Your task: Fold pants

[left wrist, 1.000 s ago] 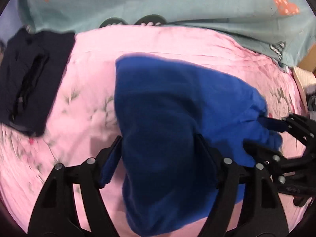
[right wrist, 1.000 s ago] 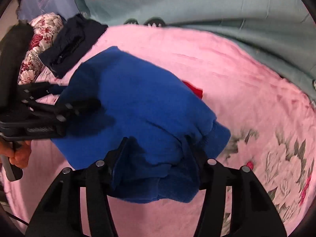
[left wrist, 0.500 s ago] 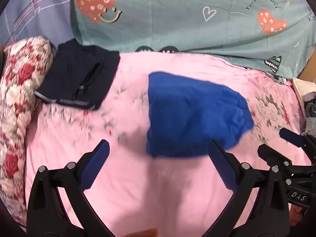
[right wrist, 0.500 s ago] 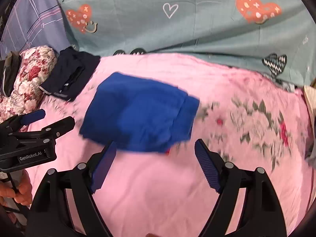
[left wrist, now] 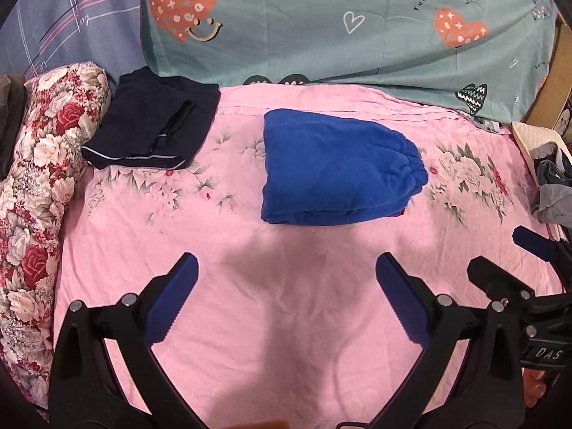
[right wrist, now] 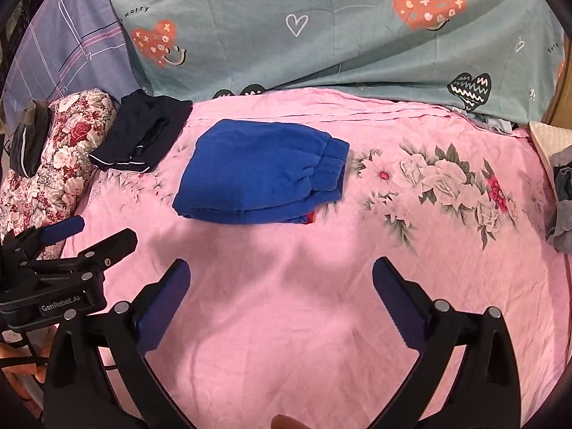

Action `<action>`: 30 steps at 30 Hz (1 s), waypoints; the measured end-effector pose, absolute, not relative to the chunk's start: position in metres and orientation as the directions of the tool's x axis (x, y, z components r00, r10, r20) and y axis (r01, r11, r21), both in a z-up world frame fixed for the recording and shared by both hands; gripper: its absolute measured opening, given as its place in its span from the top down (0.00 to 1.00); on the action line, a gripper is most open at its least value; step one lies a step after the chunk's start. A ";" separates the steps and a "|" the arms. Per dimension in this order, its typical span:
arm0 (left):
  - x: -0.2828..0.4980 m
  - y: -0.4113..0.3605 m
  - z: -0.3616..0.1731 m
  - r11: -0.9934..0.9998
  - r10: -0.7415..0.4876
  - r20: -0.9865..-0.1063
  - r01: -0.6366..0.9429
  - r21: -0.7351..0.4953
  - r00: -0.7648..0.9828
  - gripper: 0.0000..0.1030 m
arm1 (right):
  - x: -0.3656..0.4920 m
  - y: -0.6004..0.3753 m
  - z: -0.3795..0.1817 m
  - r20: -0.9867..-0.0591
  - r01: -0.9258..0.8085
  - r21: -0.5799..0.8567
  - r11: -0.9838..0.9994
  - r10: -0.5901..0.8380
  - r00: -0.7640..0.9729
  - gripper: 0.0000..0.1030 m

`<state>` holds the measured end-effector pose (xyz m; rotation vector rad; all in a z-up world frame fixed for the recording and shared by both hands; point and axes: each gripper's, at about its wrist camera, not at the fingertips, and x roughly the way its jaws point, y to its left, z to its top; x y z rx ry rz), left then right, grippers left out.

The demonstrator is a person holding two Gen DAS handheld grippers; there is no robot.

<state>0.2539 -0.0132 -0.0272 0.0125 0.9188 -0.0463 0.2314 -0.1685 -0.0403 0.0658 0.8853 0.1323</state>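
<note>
The blue pants (left wrist: 336, 168) lie folded in a compact bundle on the pink floral bedsheet (left wrist: 250, 257), waistband to the right. They also show in the right wrist view (right wrist: 261, 171), with a bit of red at the lower right edge. My left gripper (left wrist: 286, 286) is open and empty, pulled back from the bundle. My right gripper (right wrist: 280, 289) is open and empty too, also well short of the pants. The right gripper shows at the right edge of the left wrist view (left wrist: 507, 261); the left gripper shows at the left of the right wrist view (right wrist: 89, 239).
Folded dark navy pants (left wrist: 153, 128) lie at the back left beside a floral pillow (left wrist: 39, 164). A teal heart-print sheet (left wrist: 357, 25) hangs behind. Grey clothes (left wrist: 550, 186) are piled at the right edge.
Both grippers let go of the blue pants and opened, then drew back toward the near side. The pants now lie folded on the sheet.
</note>
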 end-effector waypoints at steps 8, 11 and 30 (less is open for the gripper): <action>0.246 -0.021 -0.021 0.998 -0.042 -0.789 0.070 0.002 0.613 0.02 | 0.221 -0.177 -0.039 -0.764 -0.068 0.110 0.992 0.128 0.632 0.01; 0.245 -0.025 -0.020 0.997 -0.045 -0.791 0.077 0.003 0.610 0.02 | 0.219 -0.178 -0.040 -0.766 -0.067 0.108 0.992 0.126 0.631 0.01; 0.239 -0.029 -0.019 0.996 -0.034 -0.784 0.086 0.024 0.619 0.02 | 0.215 -0.178 -0.042 -0.771 -0.058 0.107 0.993 0.120 0.625 0.01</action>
